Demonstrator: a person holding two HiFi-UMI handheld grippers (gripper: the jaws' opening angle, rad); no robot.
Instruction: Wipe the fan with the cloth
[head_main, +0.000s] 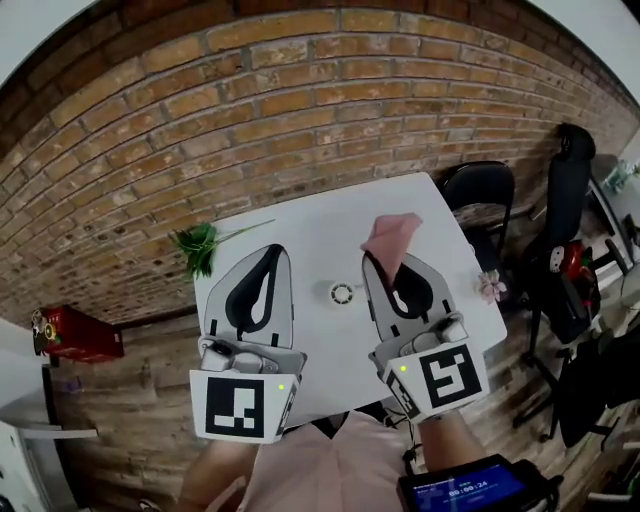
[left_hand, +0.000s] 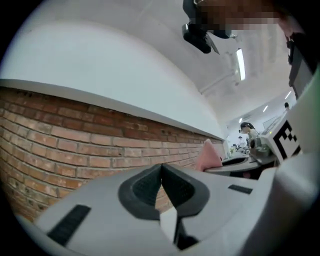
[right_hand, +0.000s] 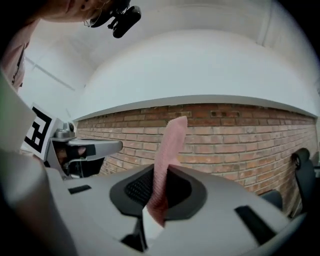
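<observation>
A small round white fan (head_main: 341, 293) lies on the white table (head_main: 300, 225), seen between my two grippers in the head view. Both grippers are raised well above the table and point towards a brick wall. My right gripper (head_main: 391, 272) (right_hand: 161, 175) is shut on a pink cloth (head_main: 392, 238) (right_hand: 170, 142), which sticks up out of its jaws. My left gripper (head_main: 271, 254) (left_hand: 161, 171) is shut, its pads together with nothing between them. The left gripper view also catches the pink cloth (left_hand: 207, 156) off to the right.
A green plant sprig (head_main: 200, 246) lies at the table's left corner and a small pink flower (head_main: 491, 287) at its right edge. Black chairs (head_main: 480, 190) stand to the right. A red box (head_main: 75, 335) sits at far left. A lit screen (head_main: 470, 490) is at bottom right.
</observation>
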